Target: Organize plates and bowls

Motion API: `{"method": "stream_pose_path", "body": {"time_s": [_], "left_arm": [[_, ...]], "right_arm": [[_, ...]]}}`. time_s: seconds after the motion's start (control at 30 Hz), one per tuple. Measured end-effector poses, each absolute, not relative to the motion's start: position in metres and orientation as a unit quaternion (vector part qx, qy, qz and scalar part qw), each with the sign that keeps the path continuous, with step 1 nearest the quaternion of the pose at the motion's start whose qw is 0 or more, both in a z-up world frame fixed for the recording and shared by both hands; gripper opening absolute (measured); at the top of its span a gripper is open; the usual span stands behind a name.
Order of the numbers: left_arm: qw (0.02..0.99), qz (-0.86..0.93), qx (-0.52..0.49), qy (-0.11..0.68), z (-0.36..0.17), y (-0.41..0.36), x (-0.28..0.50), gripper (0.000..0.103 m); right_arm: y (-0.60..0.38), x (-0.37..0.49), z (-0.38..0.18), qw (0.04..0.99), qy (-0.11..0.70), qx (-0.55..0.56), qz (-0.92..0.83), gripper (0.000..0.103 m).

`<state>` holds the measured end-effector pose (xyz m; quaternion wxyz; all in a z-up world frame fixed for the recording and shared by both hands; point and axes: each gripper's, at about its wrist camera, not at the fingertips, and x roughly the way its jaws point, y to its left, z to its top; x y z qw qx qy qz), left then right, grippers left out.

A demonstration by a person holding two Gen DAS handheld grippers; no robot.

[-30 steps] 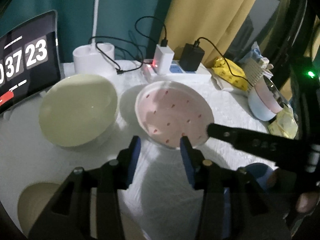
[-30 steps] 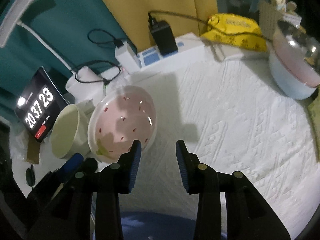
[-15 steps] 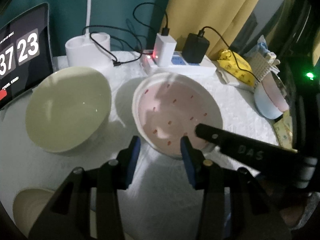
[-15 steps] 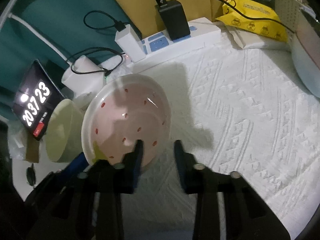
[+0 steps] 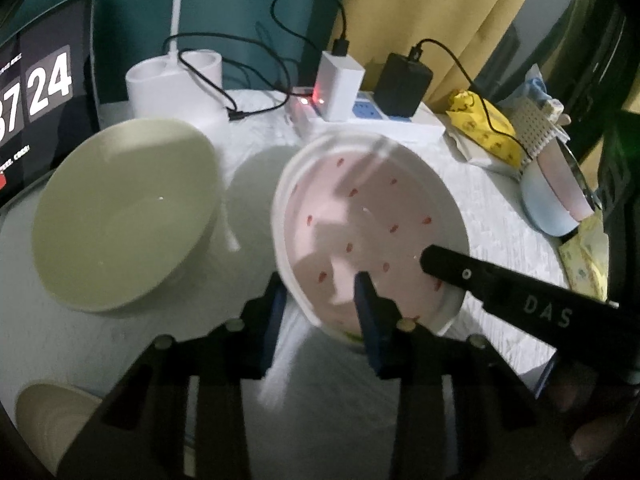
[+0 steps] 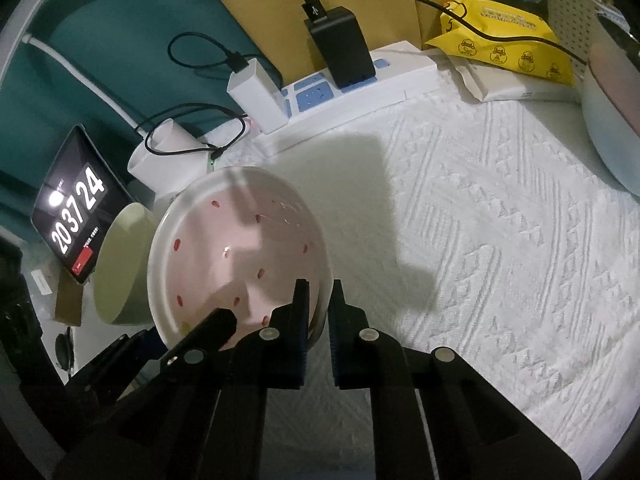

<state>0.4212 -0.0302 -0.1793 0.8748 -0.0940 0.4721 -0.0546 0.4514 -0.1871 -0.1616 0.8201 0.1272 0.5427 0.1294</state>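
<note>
A pink bowl with red specks and a white rim point(image 5: 368, 224) is tilted up off the white cloth; it also shows in the right wrist view point(image 6: 236, 256). My right gripper point(image 6: 319, 304) is shut on its near right rim. My left gripper point(image 5: 320, 304) is open, its jaws astride the bowl's near left rim, one finger inside the bowl. A pale green bowl point(image 5: 124, 212) stands to the left, also in the right wrist view point(image 6: 120, 268). A blue bowl with a pink one inside point(image 5: 556, 200) sits far right.
A power strip with chargers point(image 6: 344, 84) and cables lies at the back. A tablet clock point(image 6: 72, 208) leans at the left. A white cup-shaped lamp base point(image 5: 176, 80) stands behind the green bowl. Yellow packets point(image 6: 500, 48) lie back right. Another cream dish point(image 5: 52, 424) is near left.
Both grippers moved in on the pink bowl. My right gripper closed on its rim and the bowl tilted up from the cloth.
</note>
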Motion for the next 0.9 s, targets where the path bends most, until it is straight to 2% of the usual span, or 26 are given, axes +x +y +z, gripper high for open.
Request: {"method": "stream_pose_path", "body": {"time_s": [0.37, 0.9], "left_arm": [[0.888, -0.052, -0.092, 0.447, -0.164, -0.027, 0.408, 0.032], [0.92, -0.05, -0.079, 0.381, -0.114, -0.029, 0.371, 0.032]], "right_arm": [[-0.185, 0.437, -0.148, 0.837, 0.518, 0.116, 0.133, 0.01], [-0.177, 0.397, -0.094, 0.873, 0.452, 0.095, 0.156, 0.011]]}}
